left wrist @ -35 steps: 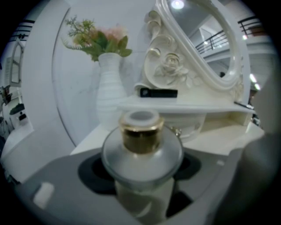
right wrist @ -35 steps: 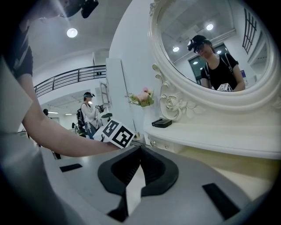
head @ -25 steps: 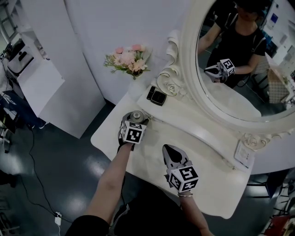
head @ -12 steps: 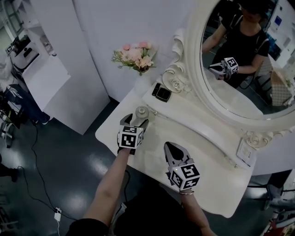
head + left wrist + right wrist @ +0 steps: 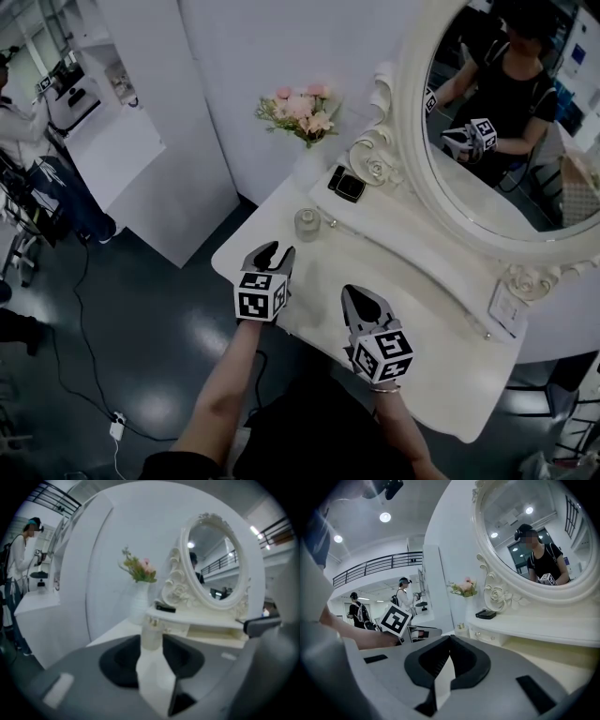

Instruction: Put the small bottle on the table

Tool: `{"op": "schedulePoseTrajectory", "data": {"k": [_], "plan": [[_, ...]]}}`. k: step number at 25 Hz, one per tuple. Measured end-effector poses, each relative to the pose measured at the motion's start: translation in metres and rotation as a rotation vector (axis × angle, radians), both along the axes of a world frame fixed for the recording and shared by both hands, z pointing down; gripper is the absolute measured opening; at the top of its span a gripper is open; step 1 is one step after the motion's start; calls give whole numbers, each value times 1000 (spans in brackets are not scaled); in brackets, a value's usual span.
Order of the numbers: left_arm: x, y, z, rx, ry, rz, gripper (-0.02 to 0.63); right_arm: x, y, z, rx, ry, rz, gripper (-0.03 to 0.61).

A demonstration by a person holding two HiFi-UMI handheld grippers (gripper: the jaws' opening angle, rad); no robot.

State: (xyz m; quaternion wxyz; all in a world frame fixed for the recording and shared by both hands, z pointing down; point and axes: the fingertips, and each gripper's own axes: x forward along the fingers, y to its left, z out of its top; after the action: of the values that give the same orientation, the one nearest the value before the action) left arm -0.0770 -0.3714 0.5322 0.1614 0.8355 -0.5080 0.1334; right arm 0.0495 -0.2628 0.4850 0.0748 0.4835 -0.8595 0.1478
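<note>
Two hand-held grippers hover over the near edge of a white dressing table [image 5: 422, 314]. The left gripper [image 5: 272, 251], whose jaws have just been closing and stand partly apart with nothing between them, sits short of the small clear glass bottle [image 5: 307, 223]. The bottle stands upright on the tabletop's left side. The right gripper [image 5: 354, 292] is pinched together and empty.

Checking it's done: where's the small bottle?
In head view, the small bottle stands on the table's left end, near the black case and flowers.
</note>
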Motion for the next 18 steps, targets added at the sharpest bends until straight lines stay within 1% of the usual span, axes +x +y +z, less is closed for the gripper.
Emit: {"op": "schedulePoseTrajectory", "data": {"k": [4,9,15,18], "plan": [[-12,22,-12,21,24,-6,106,-7,8,-1,5,0,-13,5],[-26,47,-27,49,27,-24,54,-16,17,-5,16,1,-26,5],[-42,76,-35,61,50,-62,13,-19,26,-9,28,1,-26,5],[-49,94,-36,61,55,-69,8,-19,30,-9,30,3,-24,5]]}}
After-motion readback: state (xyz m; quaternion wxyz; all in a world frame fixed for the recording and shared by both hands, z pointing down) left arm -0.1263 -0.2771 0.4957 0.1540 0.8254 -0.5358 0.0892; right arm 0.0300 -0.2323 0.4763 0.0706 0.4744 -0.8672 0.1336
